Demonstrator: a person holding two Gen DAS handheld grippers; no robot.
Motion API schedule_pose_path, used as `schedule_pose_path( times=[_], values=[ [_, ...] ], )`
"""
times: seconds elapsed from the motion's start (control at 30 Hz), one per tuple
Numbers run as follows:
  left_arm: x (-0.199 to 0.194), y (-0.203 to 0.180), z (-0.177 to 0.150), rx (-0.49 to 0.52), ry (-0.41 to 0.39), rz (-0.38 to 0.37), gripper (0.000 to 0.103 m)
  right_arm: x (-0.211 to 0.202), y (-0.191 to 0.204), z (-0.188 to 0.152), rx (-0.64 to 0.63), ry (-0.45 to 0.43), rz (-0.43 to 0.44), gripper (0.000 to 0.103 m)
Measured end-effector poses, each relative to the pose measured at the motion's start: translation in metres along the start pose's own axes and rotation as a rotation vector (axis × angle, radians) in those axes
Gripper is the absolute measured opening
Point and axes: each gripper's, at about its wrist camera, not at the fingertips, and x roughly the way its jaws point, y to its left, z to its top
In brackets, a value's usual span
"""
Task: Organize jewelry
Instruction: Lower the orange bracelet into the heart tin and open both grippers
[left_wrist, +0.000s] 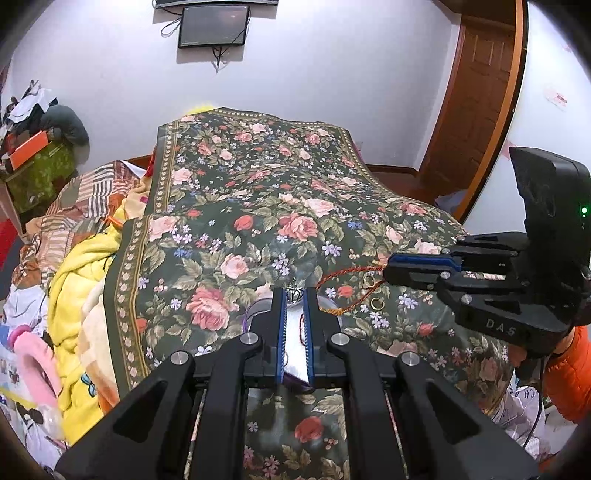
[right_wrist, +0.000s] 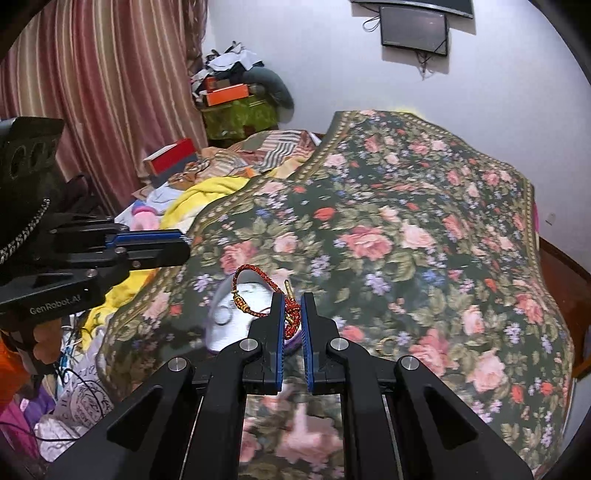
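A red and gold braided cord bracelet (right_wrist: 258, 295) hangs from my right gripper (right_wrist: 291, 301), which is shut on it; it also shows in the left wrist view (left_wrist: 347, 284) as a loop trailing from that gripper (left_wrist: 388, 271). Under it lies a silvery pouch with a purple edge (right_wrist: 236, 321). My left gripper (left_wrist: 294, 295) is nearly closed around a small silver pendant (left_wrist: 294, 293) above the same pouch (left_wrist: 293, 339). A gold ring (left_wrist: 376, 303) lies on the floral blanket (left_wrist: 258, 206); it also shows in the right wrist view (right_wrist: 386, 345).
The floral blanket (right_wrist: 406, 240) covers a bed. Yellow and striped bedding (left_wrist: 74, 266) is heaped on its left. Boxes and clothes (right_wrist: 236, 96) are piled by the curtain. A wooden door (left_wrist: 476, 96) stands at the right.
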Motion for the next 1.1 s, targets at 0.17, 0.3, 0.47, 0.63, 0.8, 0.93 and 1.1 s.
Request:
schedule_pose_path(
  times=[0.17, 0.3, 0.47, 0.63, 0.8, 0.93, 1.1],
  values=[
    [0.005, 0.005, -0.004, -0.013, 0.007, -0.003, 0.007, 0.019, 0.01, -0.006, -0.004, 0.052, 0.045, 0.007],
    [0.011, 0.006, -0.007, -0.012, 0.015, -0.007, 0.007, 0.036, 0.017, -0.011, -0.028, 0.107, 0.048, 0.007],
    [0.022, 0.008, -0.009, -0.014, 0.033, -0.02, 0.007, 0.049, 0.016, -0.014, -0.025, 0.152, 0.041, 0.007],
    [0.036, 0.011, -0.009, -0.028, 0.055, -0.045, 0.007, 0.055, 0.011, -0.015, -0.02, 0.166, 0.024, 0.008],
    [0.05, 0.009, -0.009, -0.032, 0.074, -0.054, 0.007, 0.055, 0.009, -0.016, -0.012, 0.161, 0.03, 0.008],
    [0.059, 0.006, -0.008, -0.024, 0.086, -0.051, 0.007, 0.053, 0.004, -0.016, 0.006, 0.155, 0.037, 0.011],
    [0.068, 0.005, -0.007, -0.023, 0.104, -0.046, 0.007, 0.047, -0.002, -0.016, 0.018, 0.125, 0.01, 0.031]
  ],
)
